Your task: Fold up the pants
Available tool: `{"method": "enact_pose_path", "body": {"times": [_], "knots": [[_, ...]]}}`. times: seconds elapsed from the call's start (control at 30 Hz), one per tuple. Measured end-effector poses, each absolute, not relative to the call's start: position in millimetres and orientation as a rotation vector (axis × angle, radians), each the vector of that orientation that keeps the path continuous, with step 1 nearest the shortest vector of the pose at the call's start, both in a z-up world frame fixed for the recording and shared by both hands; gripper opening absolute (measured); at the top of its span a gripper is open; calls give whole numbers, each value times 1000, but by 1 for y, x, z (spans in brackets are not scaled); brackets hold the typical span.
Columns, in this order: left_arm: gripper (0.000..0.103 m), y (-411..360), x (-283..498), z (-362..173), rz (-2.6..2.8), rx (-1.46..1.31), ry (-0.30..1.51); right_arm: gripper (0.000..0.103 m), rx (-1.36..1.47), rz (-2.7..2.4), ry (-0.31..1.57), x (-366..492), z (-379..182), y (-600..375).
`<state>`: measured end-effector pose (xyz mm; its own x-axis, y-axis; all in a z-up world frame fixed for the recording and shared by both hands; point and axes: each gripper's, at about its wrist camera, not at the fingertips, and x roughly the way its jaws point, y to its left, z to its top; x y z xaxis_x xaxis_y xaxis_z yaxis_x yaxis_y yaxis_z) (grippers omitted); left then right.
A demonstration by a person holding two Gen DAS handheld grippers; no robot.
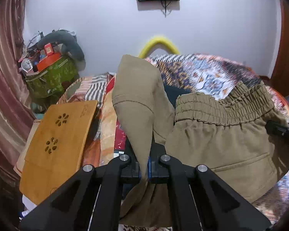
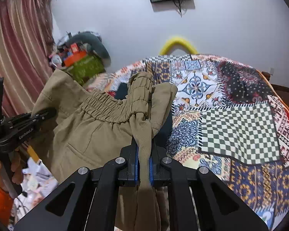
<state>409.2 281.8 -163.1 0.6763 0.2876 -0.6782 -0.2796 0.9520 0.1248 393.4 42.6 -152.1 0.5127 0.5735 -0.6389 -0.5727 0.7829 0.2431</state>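
Khaki pants (image 1: 212, 140) with a gathered elastic waistband (image 1: 221, 105) hang in the air above the patterned bed. My left gripper (image 1: 144, 165) is shut on one end of the pants' top edge, cloth pinched between its blue pads. My right gripper (image 2: 143, 165) is shut on the other end of the waistband (image 2: 140, 94), cloth bunched between its pads. The pants (image 2: 90, 134) stretch between the two grippers. The right gripper's tip shows at the right edge of the left wrist view (image 1: 283, 130); the left gripper shows at the left of the right wrist view (image 2: 25, 121).
A patchwork bedspread (image 2: 231, 119) covers the bed below. A wooden lap board (image 1: 57, 144) lies at the left. A green bag (image 1: 52, 77) piled with clutter stands by the striped curtain (image 1: 3, 77). A yellow curved tube (image 1: 160, 44) rests against the white wall.
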Motion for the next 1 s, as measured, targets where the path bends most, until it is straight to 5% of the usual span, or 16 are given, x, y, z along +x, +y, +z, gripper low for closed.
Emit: {"method": "enact_pose_path", "body": {"times": [0.27,0.43,0.7,1.0], "knots": [[10,314,431,-258,343,-53,1016,13,-99,637,961,412,-220,61],[34,322,404,-260,331,-85,1034,22,-98,619,968,394,-213,42],[48,295,345,-193,281,-88,958,31,-93,666,850,341,-157,18],[58,225,232,-68,205,-12,663,33,-83,722,534,237,-50,-18]]}}
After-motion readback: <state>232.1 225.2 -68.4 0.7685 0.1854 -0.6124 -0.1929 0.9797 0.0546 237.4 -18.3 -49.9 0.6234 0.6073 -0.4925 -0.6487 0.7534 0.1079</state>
